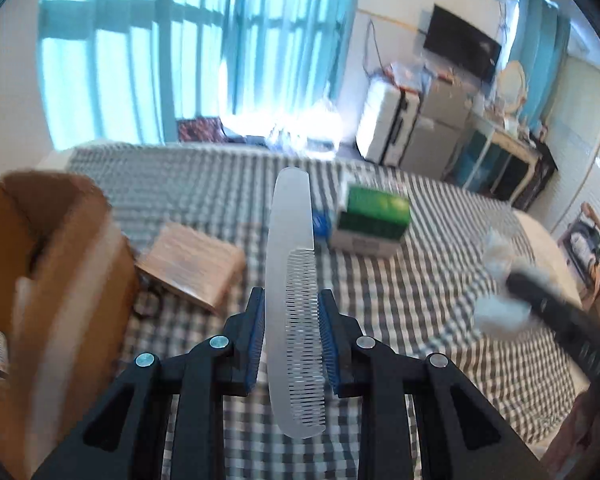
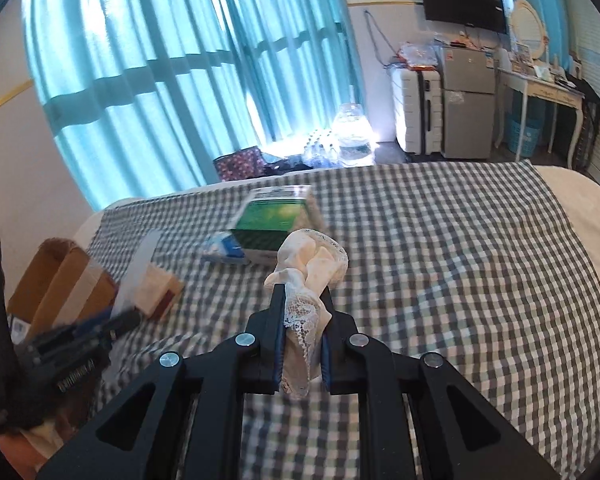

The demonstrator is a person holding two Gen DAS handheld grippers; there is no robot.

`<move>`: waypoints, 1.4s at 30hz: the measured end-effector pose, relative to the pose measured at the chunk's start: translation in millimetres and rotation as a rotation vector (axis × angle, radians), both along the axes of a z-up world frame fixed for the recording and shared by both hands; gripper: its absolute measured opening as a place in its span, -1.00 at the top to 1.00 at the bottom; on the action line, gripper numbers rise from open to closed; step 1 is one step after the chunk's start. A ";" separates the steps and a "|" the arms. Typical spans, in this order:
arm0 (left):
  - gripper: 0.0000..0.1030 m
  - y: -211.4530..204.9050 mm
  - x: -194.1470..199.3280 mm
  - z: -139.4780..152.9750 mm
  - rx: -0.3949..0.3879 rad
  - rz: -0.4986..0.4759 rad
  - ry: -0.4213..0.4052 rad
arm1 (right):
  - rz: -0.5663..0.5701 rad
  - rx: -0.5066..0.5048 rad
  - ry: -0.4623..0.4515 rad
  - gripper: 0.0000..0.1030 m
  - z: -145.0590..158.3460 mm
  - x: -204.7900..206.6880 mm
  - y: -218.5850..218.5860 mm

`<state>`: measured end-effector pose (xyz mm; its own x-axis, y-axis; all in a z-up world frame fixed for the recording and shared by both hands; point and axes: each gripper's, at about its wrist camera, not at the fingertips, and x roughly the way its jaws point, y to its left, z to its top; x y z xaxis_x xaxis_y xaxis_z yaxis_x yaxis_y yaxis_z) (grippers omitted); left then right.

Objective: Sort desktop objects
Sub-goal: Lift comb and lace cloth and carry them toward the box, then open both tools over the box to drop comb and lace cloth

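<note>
At frame centre, a frosted comb is pinched by the left gripper; only the right view shows lace cloth clamped in the right gripper (cardboard box at left blurred).

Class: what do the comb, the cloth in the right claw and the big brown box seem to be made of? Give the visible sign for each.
Comb: probably plastic, frosted and translucent, since the checked cover shows faintly through it.
Cloth: cream fabric with a lace edge; its openwork holes and soft crumpling show this.
Box: looks like cardboard, matte brown with folded-up flaps.
</note>
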<state>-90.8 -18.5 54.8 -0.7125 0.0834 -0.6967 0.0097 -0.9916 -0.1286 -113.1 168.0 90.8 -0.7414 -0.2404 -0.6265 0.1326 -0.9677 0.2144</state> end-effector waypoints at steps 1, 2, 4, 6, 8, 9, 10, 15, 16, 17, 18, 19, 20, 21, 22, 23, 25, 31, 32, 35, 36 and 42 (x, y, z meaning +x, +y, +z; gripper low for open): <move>0.49 -8.9 3.0 13.3 0.012 -0.002 0.016 | 0.021 -0.009 0.007 0.73 5.1 3.6 -7.4; 0.49 -13.2 4.3 19.7 0.016 0.000 0.025 | 0.037 -0.017 0.014 0.73 9.2 6.4 -12.9; 0.49 -28.4 9.0 41.0 0.018 -0.002 0.048 | 0.088 -0.040 0.028 0.73 20.5 13.3 -30.7; 0.49 -46.2 14.8 61.3 0.028 -0.017 0.081 | 0.135 -0.043 0.042 0.73 31.8 21.6 -53.5; 0.49 -58.7 16.5 72.8 0.014 -0.018 0.084 | 0.185 -0.045 0.049 0.73 40.3 28.3 -76.8; 0.49 -68.4 18.1 78.7 0.012 -0.016 0.080 | 0.210 -0.050 0.052 0.73 45.8 32.4 -91.1; 0.49 -83.2 21.2 85.3 0.016 -0.007 0.086 | 0.235 -0.059 0.055 0.73 49.5 35.5 -102.6; 0.49 -153.8 43.2 96.5 -0.044 0.021 0.064 | 0.345 -0.113 0.058 0.73 64.5 46.4 -161.2; 0.49 -162.5 46.7 94.5 -0.072 0.028 0.050 | 0.366 -0.119 0.053 0.73 65.8 47.1 -177.2; 0.49 -170.2 51.4 91.4 -0.101 0.037 0.036 | 0.385 -0.124 0.050 0.73 65.3 49.2 -190.0; 0.49 -180.7 56.6 87.5 -0.122 0.048 0.027 | 0.407 -0.130 0.045 0.73 64.5 50.7 -203.8; 0.49 -193.2 63.7 83.0 -0.124 0.062 0.025 | 0.426 -0.134 0.039 0.73 62.8 51.5 -217.0; 0.49 -201.7 69.6 78.5 -0.116 0.070 0.023 | 0.451 -0.138 0.027 0.73 60.4 50.9 -235.0; 0.49 -211.4 75.3 72.2 -0.102 0.079 0.021 | 0.466 -0.140 0.018 0.73 57.9 49.6 -246.1; 0.49 -219.6 80.2 63.9 -0.089 0.086 0.014 | 0.480 -0.141 0.005 0.73 54.4 49.8 -259.9; 0.49 -224.4 83.2 57.0 -0.084 0.088 0.007 | 0.498 -0.150 -0.014 0.73 50.4 47.5 -273.0; 0.49 -233.7 85.1 41.2 -0.067 0.088 -0.013 | 0.514 -0.168 -0.048 0.73 41.7 42.4 -293.2; 0.46 -251.2 86.6 18.9 -0.023 0.070 -0.031 | 0.488 -0.100 -0.086 0.64 21.8 29.6 -345.0; 0.41 -253.1 87.4 16.6 -0.020 0.069 -0.035 | 0.480 -0.096 -0.090 0.30 21.8 28.9 -348.2; -0.41 -253.7 89.9 7.4 -0.041 0.079 -0.060 | 0.430 -0.102 -0.079 -0.42 19.3 27.5 -349.8; -0.54 -252.8 93.0 5.0 -0.049 0.085 -0.060 | 0.414 -0.104 -0.073 -0.42 19.0 26.8 -348.7; -0.90 -240.3 94.4 3.6 -0.067 0.087 -0.116 | 0.331 -0.043 -0.040 -0.43 28.0 23.2 -331.1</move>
<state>3.6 -258.8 58.5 -0.6298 -0.0249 -0.7763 0.1073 -0.9927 -0.0552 -89.9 -163.1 118.8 -0.5938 -0.4908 -0.6376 0.4290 -0.8635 0.2651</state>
